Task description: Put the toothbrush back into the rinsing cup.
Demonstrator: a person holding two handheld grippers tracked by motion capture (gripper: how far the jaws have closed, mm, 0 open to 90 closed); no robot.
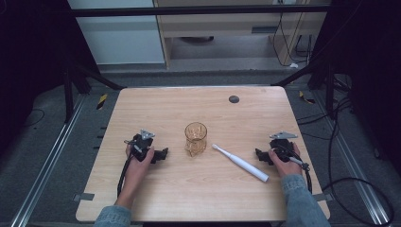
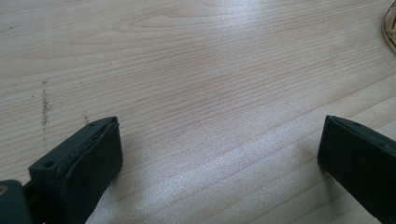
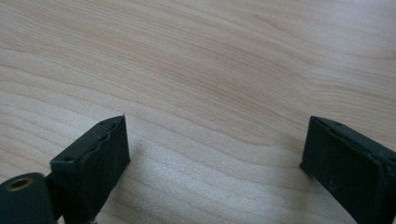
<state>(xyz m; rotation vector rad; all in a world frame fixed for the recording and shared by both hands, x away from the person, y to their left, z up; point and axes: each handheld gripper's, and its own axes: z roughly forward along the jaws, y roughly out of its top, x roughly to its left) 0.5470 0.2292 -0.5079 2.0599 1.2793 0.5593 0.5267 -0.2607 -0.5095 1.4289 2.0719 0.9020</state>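
1. The electric toothbrush [image 1: 241, 163] lies flat on the table [image 1: 156, 101], right of centre and nearer the front edge than the back. Nothing holds it.
2. Its long axis runs diagonally. The small brush head points toward the back-left, ending just beside the amber glass cup [image 1: 196, 138]. The thicker handle end points toward the front-right corner.
3. The cup stands upright near the table's middle, close to the head but apparently not touching it.
4. The right gripper [image 1: 261, 154] rests near the right edge, just beside the handle end. Its jaws stand wide apart with only bare wood between them.
5. The left gripper [image 1: 161, 154] sits left of the cup, jaws likewise spread and empty.
6. Judged from this layout, the step in hand is a pickup by the right gripper. It would go best with the jaws turned across the handle's axis, closing on the thick part. That part looks smooth and round, so it may roll.
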